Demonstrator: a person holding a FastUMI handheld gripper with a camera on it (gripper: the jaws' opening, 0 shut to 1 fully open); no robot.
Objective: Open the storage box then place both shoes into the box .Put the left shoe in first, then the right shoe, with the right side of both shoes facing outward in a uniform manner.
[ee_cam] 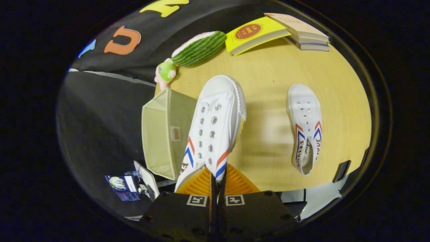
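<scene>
A white canvas sneaker point(215, 124) is pinched by the orange-fingered claw point(217, 178), held above the wooden surface point(268, 84) beside the open beige fabric box point(164, 134) (second sneaker point(305, 127) lying well apart).

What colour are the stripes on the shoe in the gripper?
Red and blue stripes on the white shoe, clearest in the gripper view; the gripper is shut on it.

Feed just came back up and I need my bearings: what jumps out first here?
The white sneaker pinched in the gripper, lifted over the wooden table beside the open beige storage box at the table's edge. Its mate, the second sneaker, lies flat on the table off to the other side. Beyond them sit a watermelon plush and a yellow book.
</scene>
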